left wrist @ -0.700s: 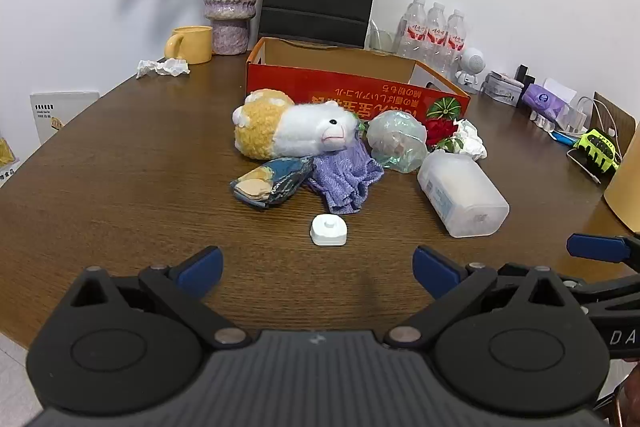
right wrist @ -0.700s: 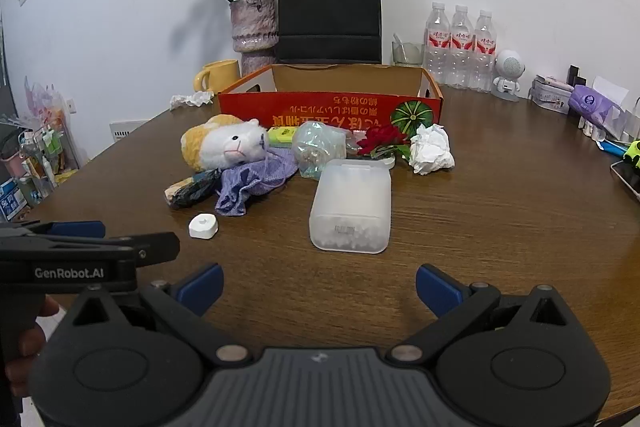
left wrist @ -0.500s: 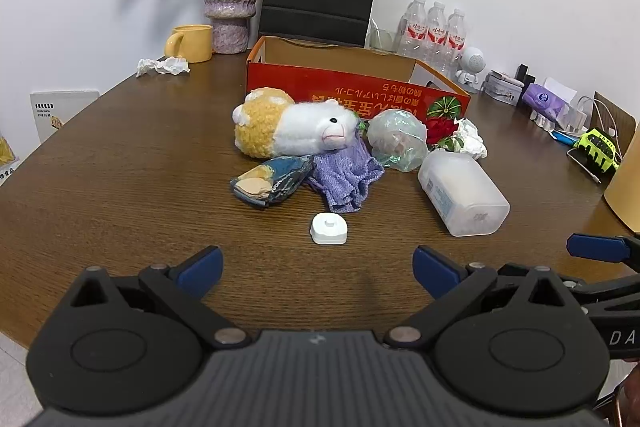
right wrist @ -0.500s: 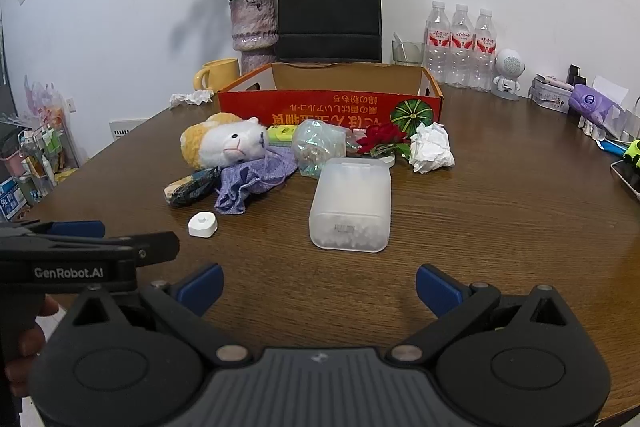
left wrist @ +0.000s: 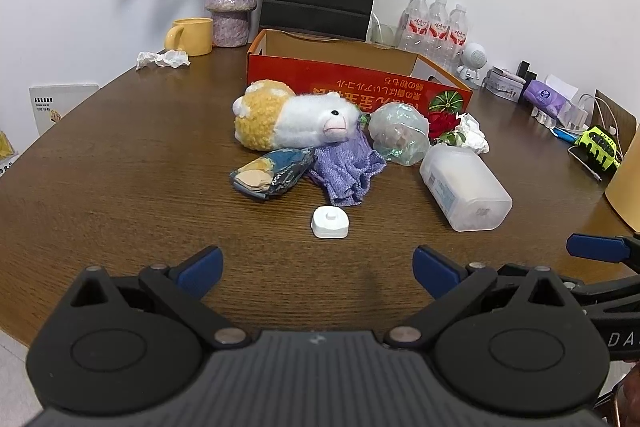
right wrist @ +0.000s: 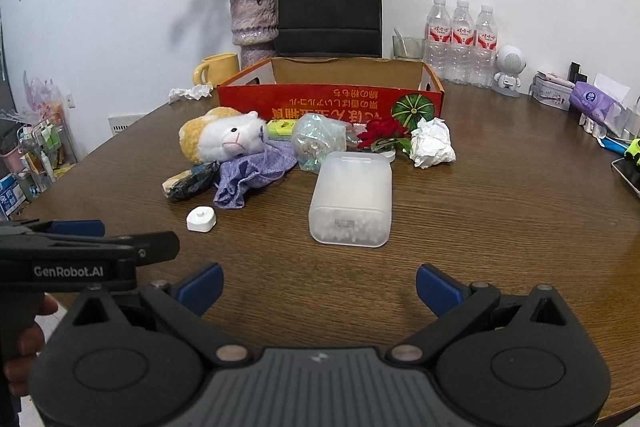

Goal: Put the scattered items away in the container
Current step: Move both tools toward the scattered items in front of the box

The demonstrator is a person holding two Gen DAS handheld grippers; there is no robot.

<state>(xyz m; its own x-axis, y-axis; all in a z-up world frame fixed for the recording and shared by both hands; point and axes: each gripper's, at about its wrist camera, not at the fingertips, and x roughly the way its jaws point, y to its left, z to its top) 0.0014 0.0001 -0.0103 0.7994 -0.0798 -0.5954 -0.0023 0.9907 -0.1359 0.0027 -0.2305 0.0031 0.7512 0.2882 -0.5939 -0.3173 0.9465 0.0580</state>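
I hold my left gripper [left wrist: 316, 263] with fingers wide and empty above the brown worktop [left wrist: 120, 163]. Ahead, left to right: plush toy [left wrist: 292, 121], purple cloth [left wrist: 346, 173], white plastic tub [left wrist: 464, 187], all before the red box [left wrist: 352, 85]. My right gripper [right wrist: 318, 285] likewise spreads wide, empty.

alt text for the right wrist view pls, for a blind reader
The open right gripper hovers over a wooden table, facing a frosted plastic box, a plush toy, a purple cloth and a red cardboard box behind them.
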